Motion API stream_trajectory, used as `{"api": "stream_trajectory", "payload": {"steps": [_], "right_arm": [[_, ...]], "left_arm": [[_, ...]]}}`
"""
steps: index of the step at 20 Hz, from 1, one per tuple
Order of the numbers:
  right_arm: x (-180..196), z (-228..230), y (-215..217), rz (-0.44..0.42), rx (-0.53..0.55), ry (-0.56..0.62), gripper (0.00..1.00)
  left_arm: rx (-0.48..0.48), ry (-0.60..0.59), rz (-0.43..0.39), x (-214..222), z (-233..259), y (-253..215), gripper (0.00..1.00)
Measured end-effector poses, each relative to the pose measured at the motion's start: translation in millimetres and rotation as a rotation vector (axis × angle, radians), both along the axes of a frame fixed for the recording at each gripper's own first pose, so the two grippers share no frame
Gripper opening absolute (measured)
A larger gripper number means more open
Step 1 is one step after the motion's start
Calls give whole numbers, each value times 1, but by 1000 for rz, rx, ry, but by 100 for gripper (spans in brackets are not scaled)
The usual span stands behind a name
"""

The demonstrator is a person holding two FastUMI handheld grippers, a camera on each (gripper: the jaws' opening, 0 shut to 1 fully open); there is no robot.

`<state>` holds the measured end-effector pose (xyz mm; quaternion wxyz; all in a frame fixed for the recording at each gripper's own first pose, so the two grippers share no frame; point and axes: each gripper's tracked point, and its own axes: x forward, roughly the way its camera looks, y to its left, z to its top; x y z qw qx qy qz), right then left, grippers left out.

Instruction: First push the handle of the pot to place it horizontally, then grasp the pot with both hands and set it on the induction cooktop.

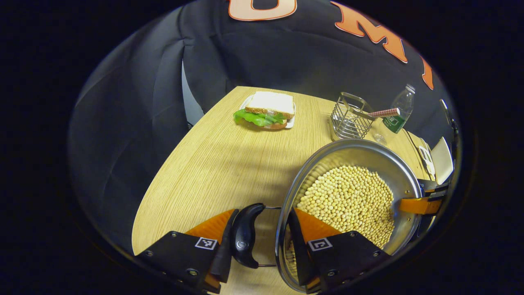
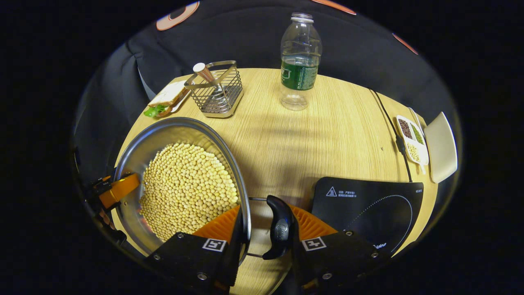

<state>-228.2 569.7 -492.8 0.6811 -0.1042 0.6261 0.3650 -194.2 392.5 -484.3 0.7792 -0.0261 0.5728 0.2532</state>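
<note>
A steel pot (image 1: 360, 153) full of pale yellow beans has a black handle on each side. My left gripper (image 1: 264, 213) is shut on one handle (image 1: 245, 235), with one finger outside the handle and the other inside the pot's rim. My right gripper (image 2: 266, 209) clamps the opposite handle (image 2: 280, 229) and the rim (image 2: 241, 196) the same way. Each gripper also appears across the pot in the other's view: the right gripper (image 1: 421, 203) and the left gripper (image 2: 116, 190). The black induction cooktop (image 2: 368, 209) lies on the wooden table (image 2: 327, 123) just right of the pot. Whether the pot rests on the table, I cannot tell.
A sandwich on a plate (image 1: 268, 110) sits at the far left edge. Behind the pot stand a wire basket (image 2: 217, 90) with a utensil in it and a clear bottle (image 2: 300, 61). A small dish of grains (image 2: 411, 139) and a cable (image 2: 393, 127) lie beyond the cooktop.
</note>
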Motion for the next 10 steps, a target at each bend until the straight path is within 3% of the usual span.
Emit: {"api": "stream_trajectory", "payload": {"steps": [10], "right_arm": [[-4,-10,-3,-50,98,-73,52]], "left_arm": [[75,-105,-74,13,29,13,65]]}}
